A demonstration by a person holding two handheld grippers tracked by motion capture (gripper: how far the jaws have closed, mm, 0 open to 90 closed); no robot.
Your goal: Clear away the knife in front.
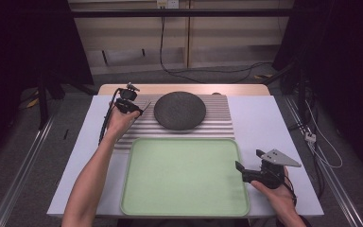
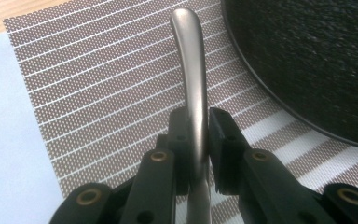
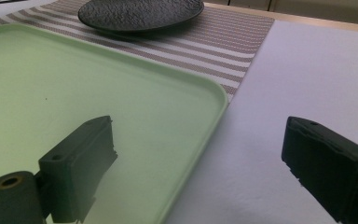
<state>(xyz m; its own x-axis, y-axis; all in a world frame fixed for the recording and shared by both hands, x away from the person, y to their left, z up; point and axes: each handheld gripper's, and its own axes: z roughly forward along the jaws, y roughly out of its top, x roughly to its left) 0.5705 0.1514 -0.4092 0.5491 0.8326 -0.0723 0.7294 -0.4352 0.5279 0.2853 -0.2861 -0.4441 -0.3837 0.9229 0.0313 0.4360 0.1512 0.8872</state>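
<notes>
Left tongs (image 2: 198,140) grip a curved grey metal utensil handle (image 2: 192,70) upper left, beside round black plate (image 1: 179,110); right tongs (image 3: 200,163) gape over empty pale-green tray (image 1: 184,175), nothing yet placed

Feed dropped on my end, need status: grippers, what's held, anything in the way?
Left gripper shut on metal utensil handle, over striped placemat beside black plate. Right gripper open, empty, at green tray right edge. No obstruction seen.

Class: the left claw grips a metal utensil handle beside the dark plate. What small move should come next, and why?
Probably lower the utensil handle onto the striped mat left of the dark plate: the left claw holds it clamped there, off the plate.
</notes>
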